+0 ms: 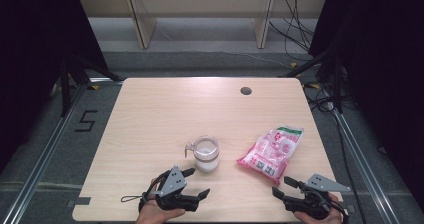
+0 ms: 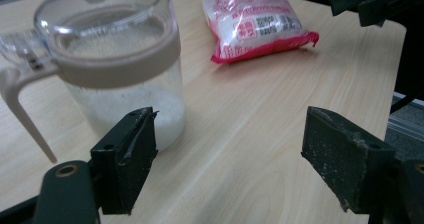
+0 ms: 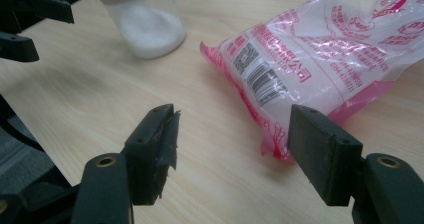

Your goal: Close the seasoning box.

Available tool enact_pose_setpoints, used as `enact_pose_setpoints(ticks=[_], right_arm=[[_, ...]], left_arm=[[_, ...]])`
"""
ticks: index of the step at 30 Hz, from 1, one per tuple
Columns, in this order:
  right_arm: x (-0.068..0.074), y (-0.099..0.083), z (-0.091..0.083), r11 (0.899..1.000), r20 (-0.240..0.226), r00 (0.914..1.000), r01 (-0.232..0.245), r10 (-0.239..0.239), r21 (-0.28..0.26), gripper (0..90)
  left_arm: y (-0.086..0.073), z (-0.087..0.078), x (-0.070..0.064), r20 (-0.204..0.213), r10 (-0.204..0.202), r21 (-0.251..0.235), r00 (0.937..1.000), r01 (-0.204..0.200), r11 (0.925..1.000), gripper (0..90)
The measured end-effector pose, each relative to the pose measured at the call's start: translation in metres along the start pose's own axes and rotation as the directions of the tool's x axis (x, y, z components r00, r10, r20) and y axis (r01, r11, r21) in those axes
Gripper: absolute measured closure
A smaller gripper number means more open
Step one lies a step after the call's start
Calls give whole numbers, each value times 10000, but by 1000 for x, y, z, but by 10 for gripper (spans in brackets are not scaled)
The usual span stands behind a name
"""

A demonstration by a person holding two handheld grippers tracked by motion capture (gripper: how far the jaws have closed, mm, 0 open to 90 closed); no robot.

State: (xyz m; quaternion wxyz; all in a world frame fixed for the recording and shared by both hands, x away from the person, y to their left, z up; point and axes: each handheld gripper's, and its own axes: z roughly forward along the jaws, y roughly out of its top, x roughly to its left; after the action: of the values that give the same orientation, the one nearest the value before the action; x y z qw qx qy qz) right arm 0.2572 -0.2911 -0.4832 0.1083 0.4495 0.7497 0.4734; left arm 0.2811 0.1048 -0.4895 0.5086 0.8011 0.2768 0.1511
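The left gripper [image 1: 197,182] sits at the near edge of the tabletop [image 1: 150,119], its fingers [image 2: 127,159] spread wide and holding nothing. Just past it stands a clear jar [image 1: 206,154] with white grains inside. To the right lies a pink bag [image 1: 271,150]. The right gripper [image 1: 284,185] is near the bag, fingers [image 3: 152,146] spread too.

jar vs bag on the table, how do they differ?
The jar stands upright; the bag lies flat.
The jar is rigid clear plastic with a beige collar, lid and handle; the bag is soft, crinkled film printed in pink with a barcode.
The jar is near the left gripper, the bag near the right gripper.
Both hold something white and granular, both rest on the table, and neither is gripped.
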Motion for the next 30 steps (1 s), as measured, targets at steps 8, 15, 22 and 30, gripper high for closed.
enact_pose_setpoints(ticks=[8, 15, 22, 30], right_arm=[[3, -4, 2, 9970, 139, 9971, 741, -744, 245, 358], [9, -9, 0, 9912, 215, 9925, 1185, -1199, 581, 352], [15, -12, 2, 9757, 278, 9806, 1900, -1940, 1089, 349], [19, -15, 1, 9698, 385, 9760, 2078, -2142, 1275, 347]], left_arm=[[-10, 0, -7, 32, -98, 423, 9999, 96, 9991, 217], [-19, 0, -11, -7, -162, 637, 9999, 162, 9978, 216], [-22, -1, -10, -44, -161, 678, 9999, 164, 9976, 215], [-26, -1, -10, -76, -175, 772, 9998, 181, 9969, 201]])
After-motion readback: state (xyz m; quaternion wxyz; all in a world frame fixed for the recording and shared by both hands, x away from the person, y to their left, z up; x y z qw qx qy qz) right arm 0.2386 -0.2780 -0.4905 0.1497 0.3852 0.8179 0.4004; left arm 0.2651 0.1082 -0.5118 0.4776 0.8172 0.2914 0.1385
